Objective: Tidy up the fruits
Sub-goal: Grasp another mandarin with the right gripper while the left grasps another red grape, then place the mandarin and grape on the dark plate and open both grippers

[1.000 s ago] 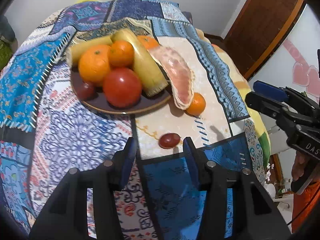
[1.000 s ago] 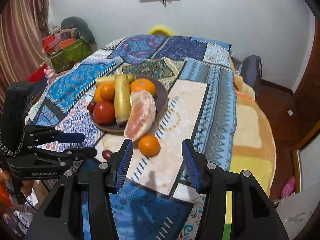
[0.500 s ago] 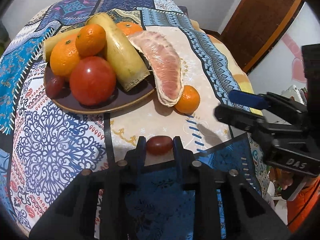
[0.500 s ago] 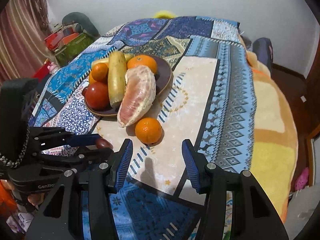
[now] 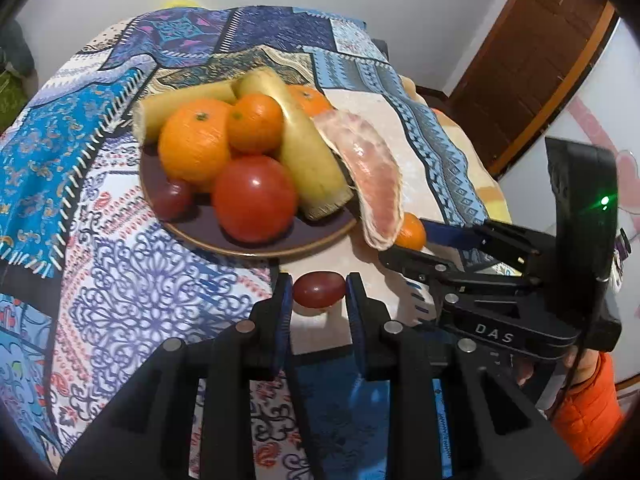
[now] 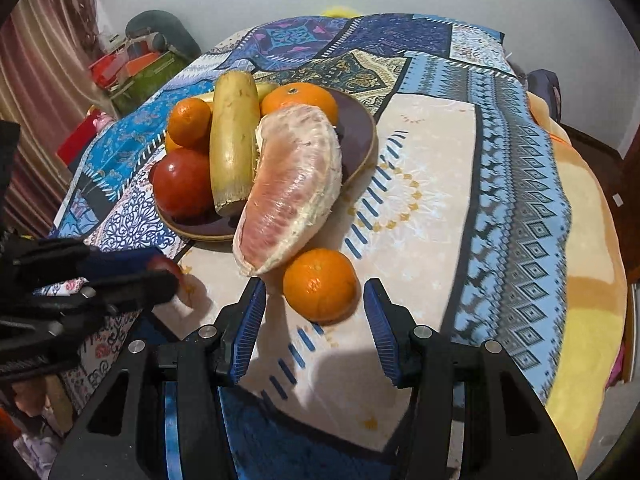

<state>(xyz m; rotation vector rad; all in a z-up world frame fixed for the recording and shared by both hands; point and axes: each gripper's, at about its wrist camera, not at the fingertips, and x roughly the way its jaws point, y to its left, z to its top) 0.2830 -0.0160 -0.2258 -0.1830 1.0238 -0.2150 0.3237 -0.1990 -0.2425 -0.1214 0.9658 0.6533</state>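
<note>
Left gripper point(image 5: 319, 294) clamped on grape point(image 5: 319, 289), just off plate point(image 5: 256, 245) rim. Right gripper point(image 6: 315, 316) jaws apart, flanking loose orange point(image 6: 320, 283) beside plate; orange half hidden behind pomelo point(image 5: 370, 176) in left view.

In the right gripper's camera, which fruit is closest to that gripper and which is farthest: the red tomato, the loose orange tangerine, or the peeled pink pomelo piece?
From the right gripper, nearest first:
1. Loose orange tangerine, on the cloth between the open gripper's fingers.
2. Peeled pink pomelo piece, just behind it, leaning over the brown plate's edge.
3. Red tomato, farther back on the plate's left side.
</note>
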